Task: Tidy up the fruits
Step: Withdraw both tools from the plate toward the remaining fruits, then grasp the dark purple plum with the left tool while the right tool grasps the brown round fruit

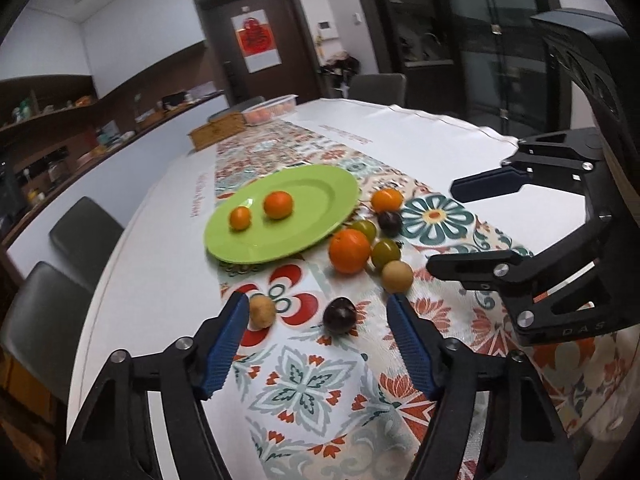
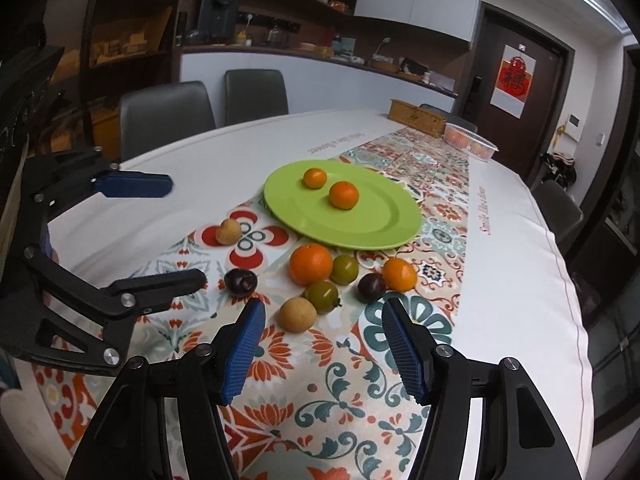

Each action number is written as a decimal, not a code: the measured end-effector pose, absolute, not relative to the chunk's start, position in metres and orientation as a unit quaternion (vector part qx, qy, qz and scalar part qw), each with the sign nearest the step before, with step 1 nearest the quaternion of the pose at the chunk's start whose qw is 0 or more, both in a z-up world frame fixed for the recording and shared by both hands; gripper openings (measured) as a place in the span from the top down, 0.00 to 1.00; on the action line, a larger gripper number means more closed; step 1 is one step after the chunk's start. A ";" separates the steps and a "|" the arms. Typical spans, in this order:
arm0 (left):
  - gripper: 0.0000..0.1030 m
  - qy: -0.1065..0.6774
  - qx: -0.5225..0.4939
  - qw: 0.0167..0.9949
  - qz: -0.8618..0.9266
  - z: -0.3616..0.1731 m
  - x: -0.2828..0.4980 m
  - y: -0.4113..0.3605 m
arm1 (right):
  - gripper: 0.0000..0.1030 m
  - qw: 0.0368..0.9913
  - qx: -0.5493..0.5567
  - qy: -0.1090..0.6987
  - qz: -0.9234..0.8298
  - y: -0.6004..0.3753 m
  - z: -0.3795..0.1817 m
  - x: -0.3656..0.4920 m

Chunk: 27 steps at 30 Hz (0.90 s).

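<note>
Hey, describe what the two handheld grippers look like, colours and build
Both match: the left gripper and right gripper have black angular linkage arms with silver round pivot bolts, and each finger ends in a ribbed blue pad. Faint lettering marks the right gripper's body.

We read "Smile like a flower" in red script on white tablecloth (image 2: 520, 240), along runner edge; same line near far edge, too blurred to confirm. "DAS" embossed on right gripper (image 1: 444, 228) body. Red character on door poster (image 2: 514, 76), not legible to us.
</note>
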<state>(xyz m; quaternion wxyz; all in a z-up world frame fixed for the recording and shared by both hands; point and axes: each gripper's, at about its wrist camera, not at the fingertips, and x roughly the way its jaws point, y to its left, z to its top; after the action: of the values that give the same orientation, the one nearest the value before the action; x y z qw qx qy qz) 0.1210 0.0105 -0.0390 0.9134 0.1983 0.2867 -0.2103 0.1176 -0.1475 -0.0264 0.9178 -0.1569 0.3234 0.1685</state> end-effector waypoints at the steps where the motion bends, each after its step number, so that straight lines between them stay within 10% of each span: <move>1: 0.36 0.290 0.200 0.911 -0.215 -0.041 0.123 0.010 | 0.41 0.917 -0.157 0.326 0.170 -0.147 -0.029 0.119; 27: 0.60 0.367 0.188 0.873 -0.260 -0.079 0.163 0.000 | 0.61 0.884 -0.112 0.403 0.208 -0.142 -0.073 0.160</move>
<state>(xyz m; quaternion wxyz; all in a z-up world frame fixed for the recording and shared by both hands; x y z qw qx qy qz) 0.1627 0.0002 -0.0793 0.8734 0.1876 0.3666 -0.2600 0.1599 -0.1417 -0.0725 0.8842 -0.1119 0.4032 0.2076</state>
